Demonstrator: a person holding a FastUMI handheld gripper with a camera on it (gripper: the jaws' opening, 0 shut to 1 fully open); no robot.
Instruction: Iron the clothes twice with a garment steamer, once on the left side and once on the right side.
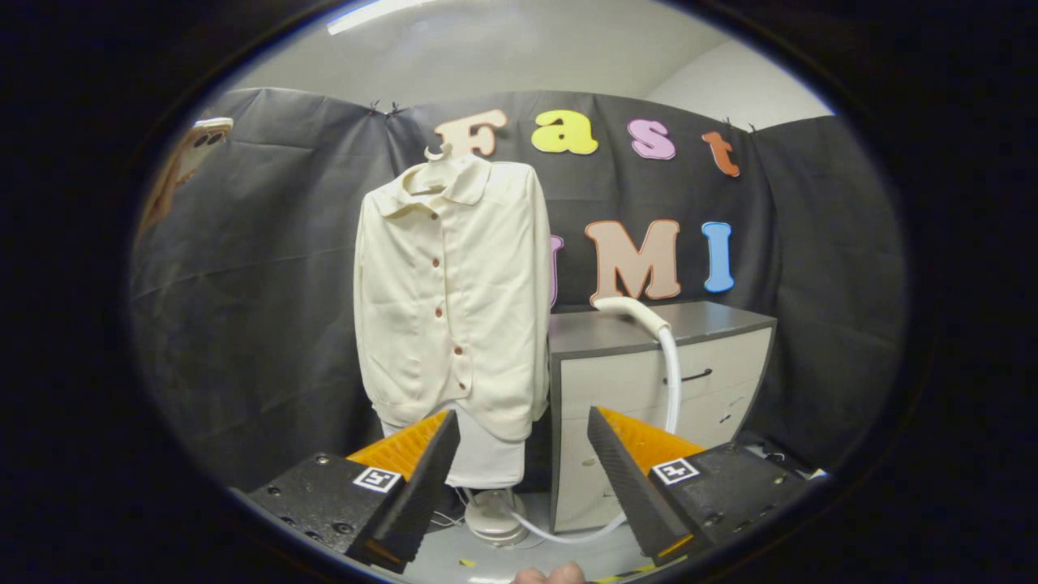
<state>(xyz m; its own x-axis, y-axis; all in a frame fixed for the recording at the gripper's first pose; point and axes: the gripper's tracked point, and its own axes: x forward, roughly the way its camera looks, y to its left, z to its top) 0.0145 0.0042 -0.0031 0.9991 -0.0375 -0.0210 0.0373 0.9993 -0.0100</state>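
1. Gripper view puts the garment steamer's head (624, 308) on top of the grey drawer cabinet (649, 373), well beyond the fingers and to their right; its white hose (670, 365) drops down the cabinet front and curls across the floor to a round base (495, 515).
2. A cream buttoned shirt (450, 300) hangs on a hanger (438, 154) just left of the cabinet, against the black booth wall, straight ahead of the fingers.
3. The gripper (523, 466) is spread wide and holds nothing; the steamer has not yet been picked up.
4. Likely risks: the steamer head's rounded handle could slip or twist if pinched off-centre, and the trailing hose may snag on the cabinet edge or tug the base as the head is carried to the shirt.
5. A finger (559, 574) shows just below the gripper.
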